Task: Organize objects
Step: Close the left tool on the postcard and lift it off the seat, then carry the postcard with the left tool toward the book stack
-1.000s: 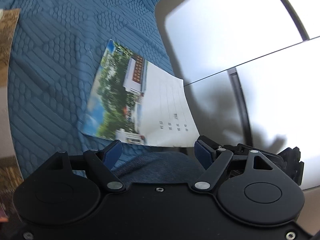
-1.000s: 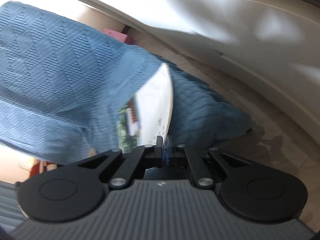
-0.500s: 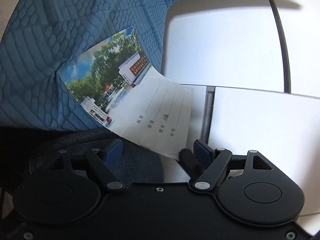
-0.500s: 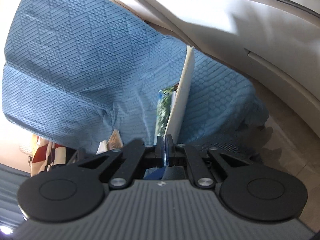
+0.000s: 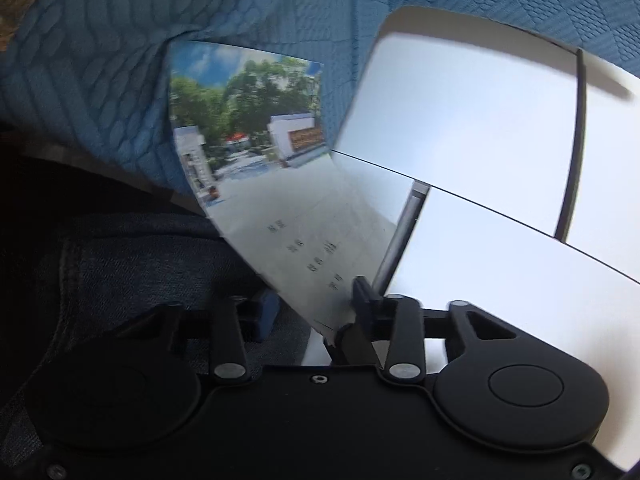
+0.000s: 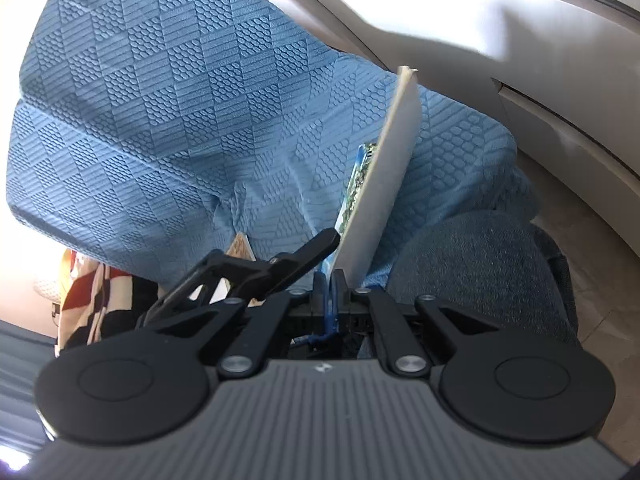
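A thin booklet [image 5: 280,184] with a photo of trees and a white building on its cover is lifted off the blue textured cloth [image 5: 160,40]. My right gripper [image 6: 330,284] is shut on the booklet's lower edge [image 6: 384,184] and holds it edge-on, tilted right. My left gripper [image 5: 312,312] is open, its jaws standing on either side of the booklet's near corner without clamping it. The left gripper's fingers [image 6: 316,246] show in the right wrist view, close to the left of the booklet.
White cabinet panels [image 5: 480,140] with a dark seam and a metal bar fill the right. The holder's jeans-clad leg [image 6: 472,264] lies below the booklet. A patterned cushion [image 6: 80,296] sits at the lower left. Pale floor [image 6: 592,248] is at the right.
The right gripper has raised the booklet off the cloth and turned it more upright. The left gripper has moved in, so the booklet's near corner now sits between its open jaws.
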Available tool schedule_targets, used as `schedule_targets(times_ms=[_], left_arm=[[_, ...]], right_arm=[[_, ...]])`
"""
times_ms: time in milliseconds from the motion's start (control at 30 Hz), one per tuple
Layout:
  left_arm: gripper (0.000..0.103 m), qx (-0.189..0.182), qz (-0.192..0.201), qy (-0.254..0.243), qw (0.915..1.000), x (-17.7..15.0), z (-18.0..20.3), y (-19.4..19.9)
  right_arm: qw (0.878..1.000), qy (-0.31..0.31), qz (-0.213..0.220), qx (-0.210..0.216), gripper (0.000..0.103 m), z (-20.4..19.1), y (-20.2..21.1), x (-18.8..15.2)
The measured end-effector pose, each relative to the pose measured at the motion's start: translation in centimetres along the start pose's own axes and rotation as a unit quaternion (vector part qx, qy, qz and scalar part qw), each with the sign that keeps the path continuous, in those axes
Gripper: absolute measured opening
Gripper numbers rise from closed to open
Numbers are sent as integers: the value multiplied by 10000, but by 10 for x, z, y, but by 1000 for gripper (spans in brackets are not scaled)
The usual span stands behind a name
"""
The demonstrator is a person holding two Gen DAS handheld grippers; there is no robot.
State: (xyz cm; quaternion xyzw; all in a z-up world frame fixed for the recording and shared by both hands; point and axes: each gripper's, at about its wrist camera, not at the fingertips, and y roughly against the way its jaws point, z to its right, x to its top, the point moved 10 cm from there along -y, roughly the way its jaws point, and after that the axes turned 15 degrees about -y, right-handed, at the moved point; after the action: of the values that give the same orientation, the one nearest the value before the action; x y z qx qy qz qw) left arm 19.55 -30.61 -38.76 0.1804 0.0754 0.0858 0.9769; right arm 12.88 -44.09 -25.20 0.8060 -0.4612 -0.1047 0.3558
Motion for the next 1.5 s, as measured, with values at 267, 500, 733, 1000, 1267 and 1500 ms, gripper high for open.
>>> schedule_targets(times_ms=[267, 500, 733, 1000, 1267, 1500], left_arm=[[6, -307, 41, 273, 9991, -2, -8, -2], [4, -321, 95, 151, 9993, 4, -1, 8], [4, -180, 9, -180, 9997, 4, 4, 16], [4, -89, -29, -275, 9996, 6, 6, 19], [5, 88, 3, -482, 9988, 7, 9, 26], [6, 401, 43, -733, 9965, 4, 19, 42]], right_arm=[[9998, -132, -80, -101, 12, 8, 9, 10], [9978, -650, 80, -82, 62, 22, 13, 36], [9939, -1000, 365, -302, 64, 47, -8, 71], [9884, -1361, 354, -569, 53, 73, -37, 87], [9767, -2067, 165, -550, 22, 96, -57, 83], [9858, -1599, 344, -380, 8, 67, -40, 85]])
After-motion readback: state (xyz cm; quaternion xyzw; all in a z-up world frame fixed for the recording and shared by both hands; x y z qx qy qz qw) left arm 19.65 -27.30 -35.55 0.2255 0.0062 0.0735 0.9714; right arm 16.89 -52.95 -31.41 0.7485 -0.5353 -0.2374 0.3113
